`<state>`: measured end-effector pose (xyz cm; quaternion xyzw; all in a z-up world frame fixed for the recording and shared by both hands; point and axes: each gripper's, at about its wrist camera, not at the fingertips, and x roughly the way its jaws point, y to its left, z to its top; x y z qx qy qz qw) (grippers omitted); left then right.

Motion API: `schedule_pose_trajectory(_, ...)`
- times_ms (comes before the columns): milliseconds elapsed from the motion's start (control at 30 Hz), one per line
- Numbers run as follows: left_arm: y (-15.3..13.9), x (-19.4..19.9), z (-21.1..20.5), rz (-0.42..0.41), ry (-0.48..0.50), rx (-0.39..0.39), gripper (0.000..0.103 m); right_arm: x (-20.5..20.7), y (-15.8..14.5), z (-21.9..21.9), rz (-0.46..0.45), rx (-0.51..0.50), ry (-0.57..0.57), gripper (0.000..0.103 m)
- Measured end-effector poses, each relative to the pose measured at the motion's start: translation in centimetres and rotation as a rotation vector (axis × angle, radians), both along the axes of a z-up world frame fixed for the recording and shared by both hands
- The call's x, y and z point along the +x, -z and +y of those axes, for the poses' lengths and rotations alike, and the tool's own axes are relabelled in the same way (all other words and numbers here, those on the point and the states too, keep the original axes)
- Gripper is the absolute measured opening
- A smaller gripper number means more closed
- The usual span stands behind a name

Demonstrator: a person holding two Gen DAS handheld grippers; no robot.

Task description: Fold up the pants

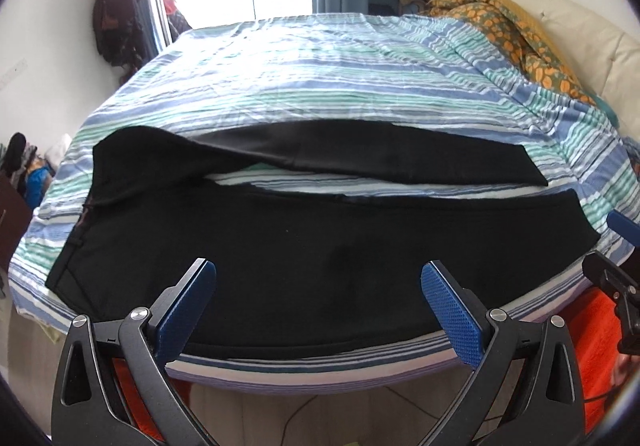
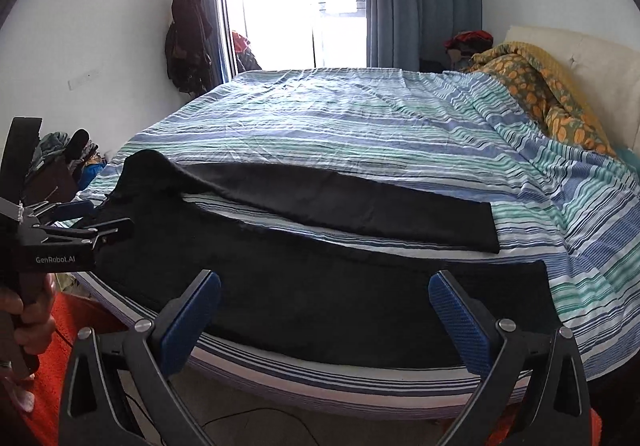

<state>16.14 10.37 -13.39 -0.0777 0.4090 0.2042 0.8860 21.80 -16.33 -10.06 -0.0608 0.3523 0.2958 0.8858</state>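
Lying spread along bed [image 2: 360, 117] near edge: black pants [image 1: 320, 246] | left gripper [image 1: 318, 288] agape, empty | right gripper [image 2: 324, 298] agape, empty

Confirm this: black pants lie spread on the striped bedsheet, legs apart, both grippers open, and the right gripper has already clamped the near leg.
One thing is wrong: the right gripper has clamped nothing. The right wrist view shows its jaws wide open with the near leg of the black pants lying flat between and beyond them. The rest holds: pants on the striped bedsheet, legs apart, left gripper open too.
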Motion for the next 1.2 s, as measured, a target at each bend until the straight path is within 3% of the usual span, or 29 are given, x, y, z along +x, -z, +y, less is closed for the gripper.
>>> schedule_pose_trajectory(267, 2.3, 0.9, 1.1, 0.061, -0.027, 0.032, 0.103, 3.1, 3.0, -0.1, 0.027, -0.058, -0.034, 0.097)
schedule_pose_trajectory(367, 2.6, 0.9, 2.8, 0.065, -0.073, 0.014, 0.103, 8.5, 4.0, -0.9, -0.05, -0.151, -0.046, 0.096)
schedule_pose_trajectory(433, 2.8, 0.7, 4.0, 0.067, -0.104, -0.006, 0.103, 13.2, 5.8, -1.1, -0.04, -0.258, -0.07, 0.092)
schedule_pose_trajectory(533, 3.6, 0.5, 5.2, 0.083, -0.142, -0.024, 0.103, 18.5, 9.2, -0.7, -0.001, -0.41, -0.183, 0.065)
schedule_pose_trajectory(700, 5.2, 0.9, 5.9, 0.139, -0.167, -0.033, 0.103, 22.2, 14.4, 1.6, 0.011, -0.586, -0.36, 0.06)
schedule_pose_trajectory(733, 5.6, 1.2, 6.0, 0.155, -0.167, -0.036, 0.102, 23.0, 15.0, 1.9, 0.046, -0.589, -0.373, 0.041)
schedule_pose_trajectory(767, 5.7, 1.3, 6.2, 0.168, -0.167, -0.039, 0.102, 23.8, 14.8, 2.2, 0.068, -0.583, -0.377, 0.013)
schedule_pose_trajectory(800, 5.8, 1.4, 6.3, 0.171, -0.165, -0.04, 0.102, 25.1, 13.8, 2.5, 0.083, -0.564, -0.358, 0.009)
schedule_pose_trajectory(867, 5.5, 1.4, 6.5, 0.159, -0.174, -0.033, 0.102, 29.1, 10.2, 3.1, 0.096, -0.47, -0.294, 0.009)
schedule_pose_trajectory(933, 5.4, 1.7, 6.8, 0.155, -0.188, -0.031, 0.102, 34.8, 6.0, 3.9, 0.037, -0.408, -0.182, 0.009)
schedule_pose_trajectory(1000, 5.0, 2.0, 7.2, 0.153, -0.199, -0.029, 0.102, 40.9, 3.4, 3.9, 0.056, -0.379, -0.003, 0.031)
schedule_pose_trajectory(1033, 4.7, 2.0, 7.3, 0.143, -0.206, -0.024, 0.102, 43.2, 2.6, 3.6, 0.082, -0.369, 0.081, 0.054)
schedule_pose_trajectory(1067, 4.4, 1.8, 7.5, 0.131, -0.214, -0.017, 0.102, 44.2, 1.8, 3.3, 0.071, -0.356, 0.13, 0.064)
schedule_pose_trajectory(1133, 4.4, 1.4, 7.8, 0.122, -0.225, 0.0, 0.102, 43.6, 0.9, 2.5, 0.015, -0.323, 0.166, 0.064)
schedule_pose_trajectory(1200, 5.4, 1.3, 8.4, 0.141, -0.238, 0.005, 0.102, 41.5, 1.8, 1.1, 0.038, -0.245, 0.157, 0.064)
